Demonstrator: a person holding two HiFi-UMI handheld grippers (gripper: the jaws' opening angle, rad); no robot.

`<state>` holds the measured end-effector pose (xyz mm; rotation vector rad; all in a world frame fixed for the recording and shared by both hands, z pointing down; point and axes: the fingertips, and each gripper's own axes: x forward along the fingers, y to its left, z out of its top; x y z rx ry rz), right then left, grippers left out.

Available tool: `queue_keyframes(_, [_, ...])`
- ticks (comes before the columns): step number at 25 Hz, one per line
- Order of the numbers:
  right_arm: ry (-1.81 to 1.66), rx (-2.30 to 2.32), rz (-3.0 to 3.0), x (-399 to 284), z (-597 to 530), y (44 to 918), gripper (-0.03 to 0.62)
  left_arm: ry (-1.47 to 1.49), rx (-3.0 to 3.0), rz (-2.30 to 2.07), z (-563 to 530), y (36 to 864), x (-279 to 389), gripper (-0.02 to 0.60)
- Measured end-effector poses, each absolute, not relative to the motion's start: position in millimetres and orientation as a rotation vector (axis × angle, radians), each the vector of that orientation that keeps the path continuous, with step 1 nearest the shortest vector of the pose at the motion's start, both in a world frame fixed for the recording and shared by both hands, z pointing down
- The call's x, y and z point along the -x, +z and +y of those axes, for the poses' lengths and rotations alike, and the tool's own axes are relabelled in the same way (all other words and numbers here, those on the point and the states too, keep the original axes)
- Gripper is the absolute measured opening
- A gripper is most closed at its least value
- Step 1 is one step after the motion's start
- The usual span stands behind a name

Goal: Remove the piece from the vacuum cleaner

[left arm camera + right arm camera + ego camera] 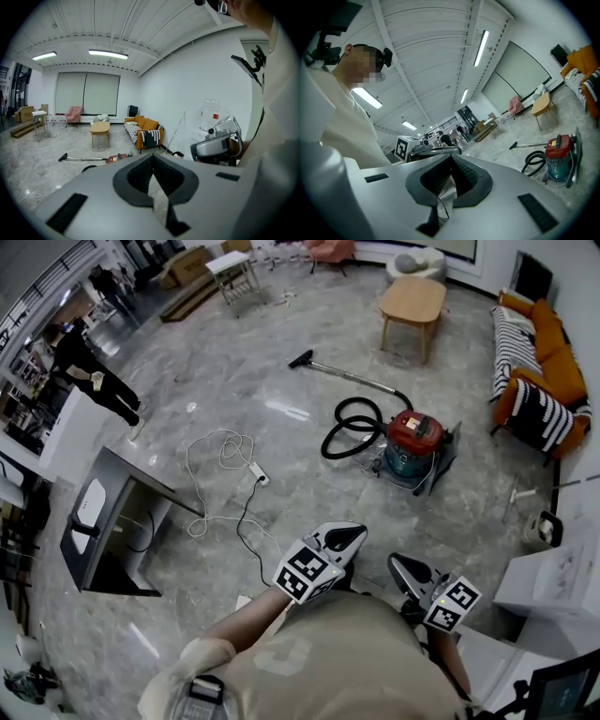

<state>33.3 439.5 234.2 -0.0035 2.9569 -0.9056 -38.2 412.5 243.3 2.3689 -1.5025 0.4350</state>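
Floor [234,381] was grey marble, big open room. We held left gripper [344,538] and right gripper [410,570] w/ jaws together, empty. Vacuum cleaner [415,442] stood well ahead, hose [352,423] coiled beside it; white cable [225,457] lay nearer us, left; sofa [534,362] at right.

Vacuum cleaner [415,440]: red lid, teal drum, far centre.
Hose [349,423]: black, to its left.
Sofa [544,362]: orange, black-and-white striped throws, far right.
Coffee table [413,298]: pale wood.
Floor [234,371]: grey marble, white veining.
Left gripper [347,538]: pale grey, black-and-white square markers.
Right gripper [405,570]: likewise.
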Motion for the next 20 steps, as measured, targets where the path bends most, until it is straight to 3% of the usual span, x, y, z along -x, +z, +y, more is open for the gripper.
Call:
queue_keyframes(6, [-0.935,0.08,3.007,-8,392,249,0.0,0.379,-2.37,-1.49,356,248,72,0.002])
queue_keyframes(20, [-0.95,-0.156,3.103,147,279,235,0.001,0.116,-2.413,-1.452,237,214,218,0.002])
